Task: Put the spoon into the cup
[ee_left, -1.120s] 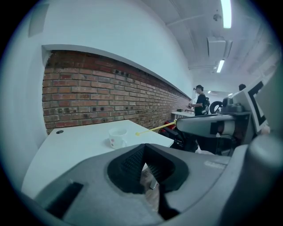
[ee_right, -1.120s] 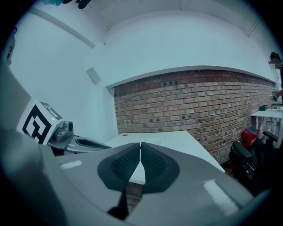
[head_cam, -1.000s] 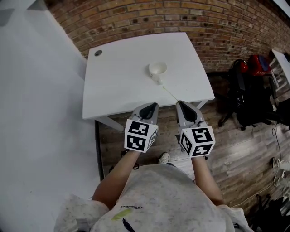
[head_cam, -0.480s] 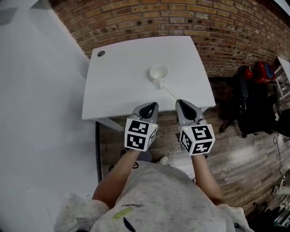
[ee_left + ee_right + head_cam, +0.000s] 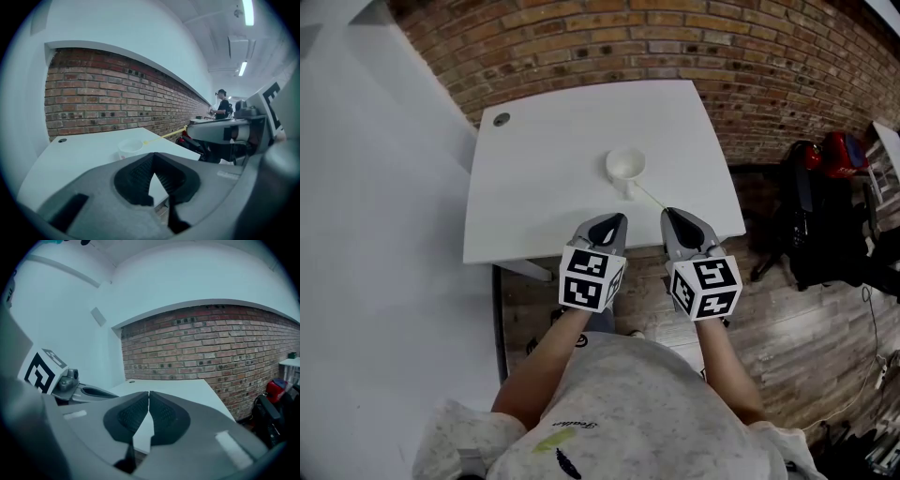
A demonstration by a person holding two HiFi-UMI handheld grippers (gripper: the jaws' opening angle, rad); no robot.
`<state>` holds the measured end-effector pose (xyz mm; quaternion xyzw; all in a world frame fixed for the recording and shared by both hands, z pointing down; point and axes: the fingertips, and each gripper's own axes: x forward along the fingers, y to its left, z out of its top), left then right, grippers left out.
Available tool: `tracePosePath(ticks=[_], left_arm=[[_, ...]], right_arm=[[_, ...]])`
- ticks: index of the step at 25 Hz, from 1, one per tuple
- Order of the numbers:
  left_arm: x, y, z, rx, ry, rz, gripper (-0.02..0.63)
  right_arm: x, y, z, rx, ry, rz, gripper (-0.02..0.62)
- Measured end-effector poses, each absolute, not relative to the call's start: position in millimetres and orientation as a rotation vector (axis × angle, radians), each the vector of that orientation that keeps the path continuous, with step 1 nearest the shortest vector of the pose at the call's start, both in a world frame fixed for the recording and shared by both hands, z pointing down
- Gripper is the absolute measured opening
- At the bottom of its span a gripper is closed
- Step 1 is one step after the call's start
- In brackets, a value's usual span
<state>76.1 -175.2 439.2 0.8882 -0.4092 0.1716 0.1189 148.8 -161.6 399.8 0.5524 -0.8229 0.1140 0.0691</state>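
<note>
Spoon (image 5: 649, 196) – thin, pale yellow – lies flat on the white table (image 5: 548, 183), outside the cup (image 5: 625, 165), one end just beside the cup's near-right side and the other pointing to the table's near right edge. Cup stands upright, roughly mid-table, toward the right. Both grippers hover at the table's near edge – left gripper (image 5: 615, 218) and right gripper (image 5: 668, 214) side by side, each with jaw tips pressed together and nothing between them; brick wall (image 5: 675, 42) stands behind the table.
</note>
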Motion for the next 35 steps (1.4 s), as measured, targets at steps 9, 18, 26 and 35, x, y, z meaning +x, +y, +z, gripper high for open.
tracePosePath(ticks=[9, 18, 26, 35], left_arm=[[66, -241, 446, 2.596, -1.164, 0.517, -0.004], [56, -295, 455, 2.592, -1.114, 0.522, -0.003], [48, -321, 462, 2.585, -1.086, 0.533, -0.003], [46, -335, 466, 2.589, -1.063, 0.535, -0.003]], right_arm=[[133, -226, 411, 1.646, -2.443, 0.385, 0.015], [122, -277, 437, 1.634, -2.381, 0.462, 0.015], [116, -302, 454, 1.636, -2.337, 0.513, 0.015], [114, -316, 473, 1.633, -2.294, 0.545, 0.015]])
